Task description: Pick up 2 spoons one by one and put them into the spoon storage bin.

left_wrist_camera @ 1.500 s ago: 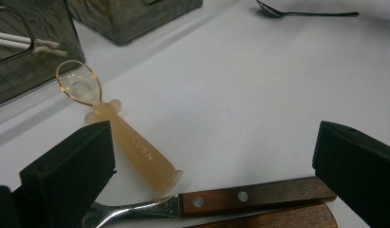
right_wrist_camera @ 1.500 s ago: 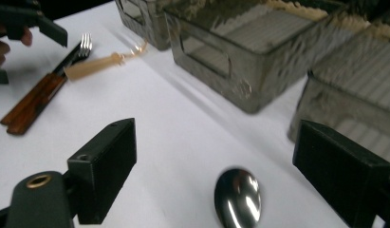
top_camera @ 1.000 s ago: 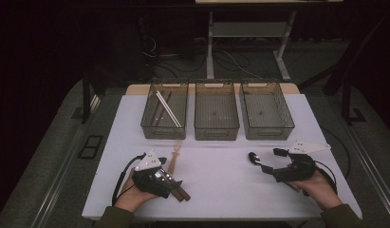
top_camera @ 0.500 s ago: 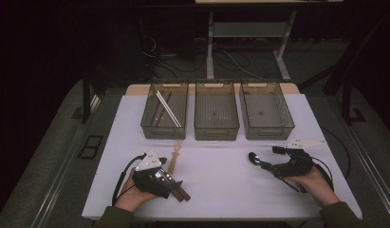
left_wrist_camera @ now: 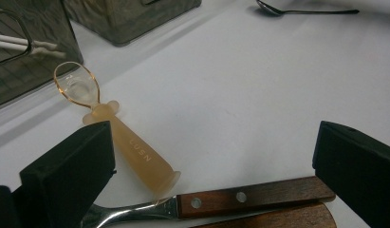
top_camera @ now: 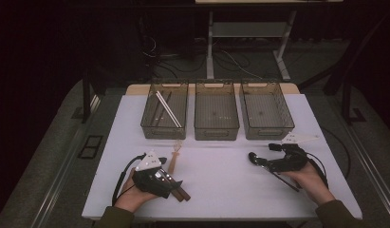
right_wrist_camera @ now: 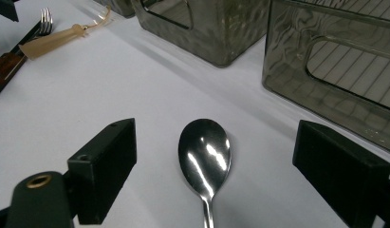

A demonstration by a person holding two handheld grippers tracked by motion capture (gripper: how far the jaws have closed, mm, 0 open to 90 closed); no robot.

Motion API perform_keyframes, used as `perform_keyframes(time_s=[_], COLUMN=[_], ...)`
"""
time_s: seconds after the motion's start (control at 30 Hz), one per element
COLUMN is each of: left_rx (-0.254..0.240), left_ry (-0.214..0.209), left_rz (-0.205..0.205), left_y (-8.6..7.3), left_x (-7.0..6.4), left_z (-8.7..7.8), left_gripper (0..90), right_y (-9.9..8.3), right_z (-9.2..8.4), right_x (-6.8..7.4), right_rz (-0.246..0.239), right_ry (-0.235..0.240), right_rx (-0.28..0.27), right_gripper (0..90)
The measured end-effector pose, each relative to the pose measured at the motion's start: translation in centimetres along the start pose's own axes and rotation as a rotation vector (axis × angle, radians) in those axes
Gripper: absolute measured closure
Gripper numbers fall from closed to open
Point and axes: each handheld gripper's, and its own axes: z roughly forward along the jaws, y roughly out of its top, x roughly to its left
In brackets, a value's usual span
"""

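Metal spoon [right_wrist_camera: 204, 159] is shown lying on the white table [top_camera: 221, 190], bowl between the wide-open jaws of the right gripper [top_camera: 264, 162], its handle running back beneath that gripper. The left gripper [left_wrist_camera: 211, 185], likewise wide open, is held over a wooden-handled fork [left_wrist_camera: 221, 202].

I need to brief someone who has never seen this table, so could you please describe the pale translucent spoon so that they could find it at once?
Start at the left bin, the one of three with sticks inside. On the white table just in front of it lies the translucent spoon, by the left gripper. Unlike the wooden-handled cutlery at its base, it is amber plastic with a thick tapered handle and clear bowl.
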Motion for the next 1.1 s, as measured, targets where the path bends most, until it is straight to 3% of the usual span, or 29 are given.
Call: perform_keyframes(time_s=[0.23,0.4,0.77,1.1], left_rx=[0.003,0.004,0.003,0.006], left_ry=[-0.002,-0.001,-0.004,-0.004], left_rz=[-0.003,0.002,0.008,0.01], left_y=[0.0,0.1,0.0,0.0], left_x=[0.1,0.1,0.0,0.0], left_z=[0.1,0.1,0.0,0.1], left_gripper=[0.0,0.0,0.0,0.0], right_y=[1.1,1.9,1.6,1.1], right_z=[1.2,2.0,2.4,2.8], right_x=[-0.4,-0.5,-1.0,-1.1], right_rz=[-0.008,-0.034,-0.025,-0.046], right_ry=[0.021,0.024,0.047,0.044], right_rx=[0.07,0.089,0.143,0.191], right_gripper=[16.5,26.3,48.0,51.4])
